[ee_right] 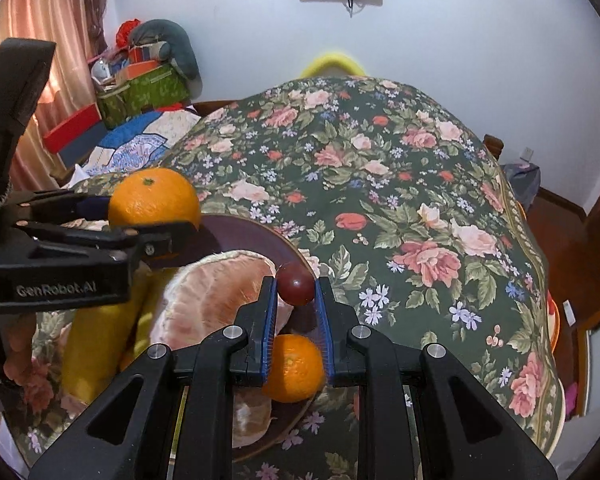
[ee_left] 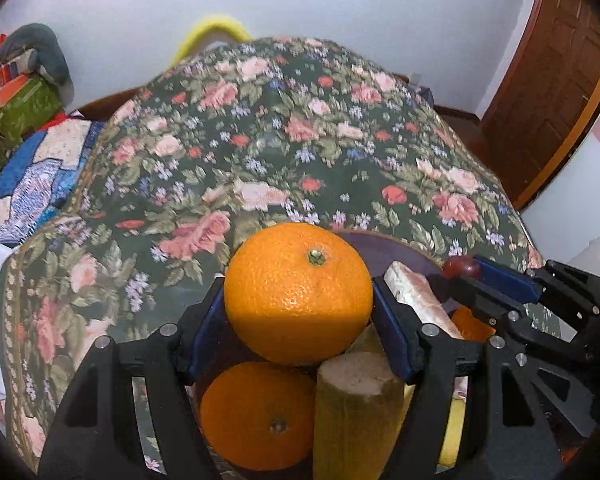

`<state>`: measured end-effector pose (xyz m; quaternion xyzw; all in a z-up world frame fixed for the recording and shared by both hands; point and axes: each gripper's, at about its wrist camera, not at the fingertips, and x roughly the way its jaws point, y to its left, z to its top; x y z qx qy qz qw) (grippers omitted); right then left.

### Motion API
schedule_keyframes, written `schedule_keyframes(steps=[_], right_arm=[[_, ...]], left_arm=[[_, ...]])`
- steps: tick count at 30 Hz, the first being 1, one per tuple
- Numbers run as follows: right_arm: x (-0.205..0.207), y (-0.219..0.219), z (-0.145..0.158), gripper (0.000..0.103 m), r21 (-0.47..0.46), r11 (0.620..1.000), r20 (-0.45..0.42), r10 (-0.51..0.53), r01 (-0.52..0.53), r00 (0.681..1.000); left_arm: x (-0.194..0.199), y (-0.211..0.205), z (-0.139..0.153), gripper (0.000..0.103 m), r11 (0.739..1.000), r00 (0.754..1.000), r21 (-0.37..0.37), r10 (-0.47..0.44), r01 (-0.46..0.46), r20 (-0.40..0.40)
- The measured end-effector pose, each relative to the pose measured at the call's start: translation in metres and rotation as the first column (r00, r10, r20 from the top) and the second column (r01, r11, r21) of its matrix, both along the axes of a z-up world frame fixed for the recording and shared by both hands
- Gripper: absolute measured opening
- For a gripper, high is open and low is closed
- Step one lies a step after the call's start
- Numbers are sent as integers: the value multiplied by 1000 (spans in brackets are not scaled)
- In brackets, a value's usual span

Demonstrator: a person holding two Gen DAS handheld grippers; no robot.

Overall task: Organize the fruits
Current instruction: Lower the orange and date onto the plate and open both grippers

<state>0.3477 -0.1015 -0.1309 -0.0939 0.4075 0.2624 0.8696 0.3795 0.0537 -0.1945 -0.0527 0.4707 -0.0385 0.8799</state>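
My left gripper (ee_left: 298,300) is shut on a large orange (ee_left: 298,292) and holds it above a dark brown plate (ee_left: 384,248). The same orange shows in the right wrist view (ee_right: 154,196). My right gripper (ee_right: 296,286) is shut on a small dark red grape (ee_right: 296,283), seen in the left wrist view too (ee_left: 460,267). On the plate lie another orange (ee_left: 256,412), a small orange (ee_right: 294,366), peeled pomelo segments (ee_right: 216,292) and a yellow cut stalk piece (ee_left: 356,408).
The plate (ee_right: 256,236) sits on a table under a dark floral cloth (ee_right: 400,200). A patchwork-covered surface with boxes (ee_right: 140,92) stands to the left. A wooden door (ee_left: 556,80) is at the right and a yellow chair back (ee_right: 332,62) behind the table.
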Motion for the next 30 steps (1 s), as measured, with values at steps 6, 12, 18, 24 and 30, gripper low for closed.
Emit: schedule_keyframes(steps=[6, 12, 18, 24, 30], right_arm=[[2, 1, -6, 18, -1, 1000, -32, 23, -23, 999], [0, 2, -9, 19, -3, 999, -50, 37, -37, 998], [-2, 0, -8, 25, -8, 999, -47, 35, -35, 998], [-5, -6, 0, 27, 11, 1000, -32, 20, -20, 999], [-10, -14, 17, 27, 48, 999, -1, -1, 1, 1000]], left_arm=[[4, 3, -5, 69, 999, 999, -45, -2, 0, -35], [11, 13, -14, 69, 991, 996, -131, 11, -23, -93], [8, 4, -8, 69, 998, 998, -56, -7, 3, -66], [0, 6, 4, 69, 998, 1000, -55, 3, -4, -22], [-20, 3, 39, 69, 1000, 997, -7, 2, -2, 74]])
